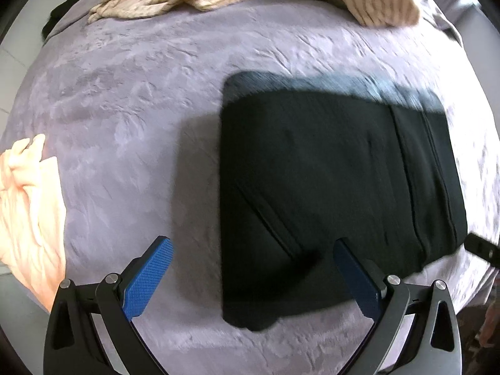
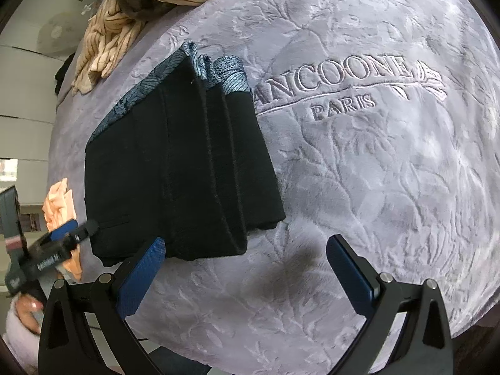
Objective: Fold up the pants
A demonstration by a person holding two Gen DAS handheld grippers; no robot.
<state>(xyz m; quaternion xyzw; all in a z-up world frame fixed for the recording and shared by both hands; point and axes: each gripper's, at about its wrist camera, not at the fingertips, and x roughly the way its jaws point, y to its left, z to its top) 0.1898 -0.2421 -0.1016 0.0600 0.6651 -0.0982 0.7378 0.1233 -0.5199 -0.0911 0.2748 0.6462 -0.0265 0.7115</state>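
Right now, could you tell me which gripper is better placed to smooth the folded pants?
Left, probably. The left gripper hangs open directly over the black pants, one finger above the cloth. The right gripper is open mostly over bare blanket beside them.

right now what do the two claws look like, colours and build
Both match: the left claw and right claw each have two flat blue pads with a fine diamond-grid texture, mounted on black linkage arms with triangular cutouts and silver round pins at the joints. Seen from the right wrist view, the left unit's black body carries small white lettering, too blurred to read. No cables show.
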